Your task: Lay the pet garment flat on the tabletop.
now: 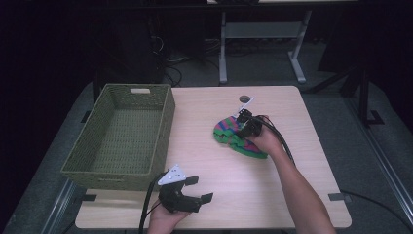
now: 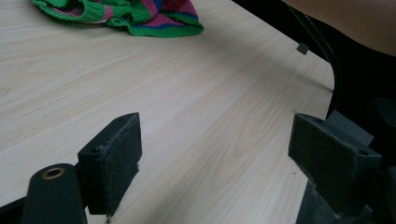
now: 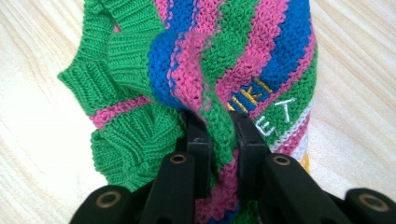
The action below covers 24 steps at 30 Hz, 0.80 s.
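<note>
A knitted garment (image 1: 233,137) striped green, pink and blue lies crumpled right of the table's middle. My right gripper (image 1: 245,122) sits on top of it, shut on a pinched fold of the knit (image 3: 219,128), with the jaws close together around the fabric. Embroidered letters (image 3: 275,114) show on a blue and green stripe. My left gripper (image 1: 198,189) is at the near edge of the table, open, its pads (image 2: 116,156) wide apart over bare wood. In the left gripper view the garment's green hem (image 2: 140,18) lies far off at the top.
A green woven basket (image 1: 124,134) stands on the left of the light wood table (image 1: 204,156), holding nothing. A small dark round hole (image 1: 244,99) is near the table's far edge. Desk legs and cables stand on the floor behind.
</note>
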Tool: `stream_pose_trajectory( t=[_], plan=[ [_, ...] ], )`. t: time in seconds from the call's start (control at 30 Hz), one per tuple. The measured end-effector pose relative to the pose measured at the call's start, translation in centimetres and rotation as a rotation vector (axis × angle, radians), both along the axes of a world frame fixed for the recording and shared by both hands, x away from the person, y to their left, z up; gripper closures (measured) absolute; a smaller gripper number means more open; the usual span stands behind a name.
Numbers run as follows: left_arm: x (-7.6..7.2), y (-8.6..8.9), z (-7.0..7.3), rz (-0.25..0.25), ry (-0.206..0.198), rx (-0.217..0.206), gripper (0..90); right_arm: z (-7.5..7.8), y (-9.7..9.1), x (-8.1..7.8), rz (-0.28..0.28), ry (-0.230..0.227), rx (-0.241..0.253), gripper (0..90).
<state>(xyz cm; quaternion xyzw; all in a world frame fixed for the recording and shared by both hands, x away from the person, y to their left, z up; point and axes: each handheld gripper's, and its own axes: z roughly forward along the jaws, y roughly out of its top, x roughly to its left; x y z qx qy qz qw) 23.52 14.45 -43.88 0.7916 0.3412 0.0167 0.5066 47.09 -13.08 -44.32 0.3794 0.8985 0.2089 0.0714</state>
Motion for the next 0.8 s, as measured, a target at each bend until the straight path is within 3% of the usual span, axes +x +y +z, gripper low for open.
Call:
stream_pose_trajectory(
  t=[0.17,0.3,0.53,0.63,0.8],
  plan=[
    [0.2,0.2,0.0,0.003,0.002,0.000,17.0,0.3,-1.0,0.3,-0.012,0.024,0.073,80.4],
    [0.2,0.3,0.0,0.007,0.004,-0.001,17.0,1.2,-1.2,-0.1,0.001,0.014,0.107,80.6],
    [0.1,0.3,0.0,0.009,0.003,-0.004,17.0,2.6,-1.9,-0.8,0.009,0.005,0.144,80.6],
    [0.1,0.3,0.1,0.009,0.013,-0.028,17.0,3.4,-2.4,-1.3,0.007,0.000,0.177,80.5],
    [0.1,0.3,0.1,0.006,0.007,-0.019,17.1,4.2,-3.0,-2.0,0.016,-0.002,0.195,80.5]
  ],
)
